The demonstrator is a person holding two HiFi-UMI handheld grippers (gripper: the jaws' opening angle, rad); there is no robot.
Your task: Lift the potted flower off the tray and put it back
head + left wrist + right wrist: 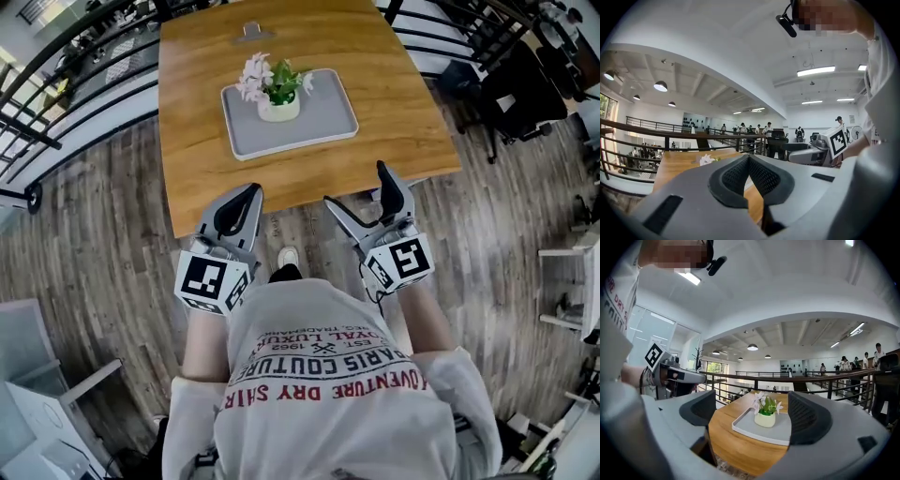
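Head view shows our left tool pressed together and empty at the bench edge, the potted flower upright on the tray well ahead, and our right tool spread wide, holding nothing. We judge a one-sided grab could tip the pot or crush blooms. Only the right gripper view frames the pot between its jaws; the left gripper view barely catches petals

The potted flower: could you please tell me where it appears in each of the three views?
Head view: potted flower, upper centre, on the grey tray.
Left gripper view: only white petals, left of centre, above the jaws.
Right gripper view: potted flower at centre, seen between the jaws.
Shared landmark: the wooden table.
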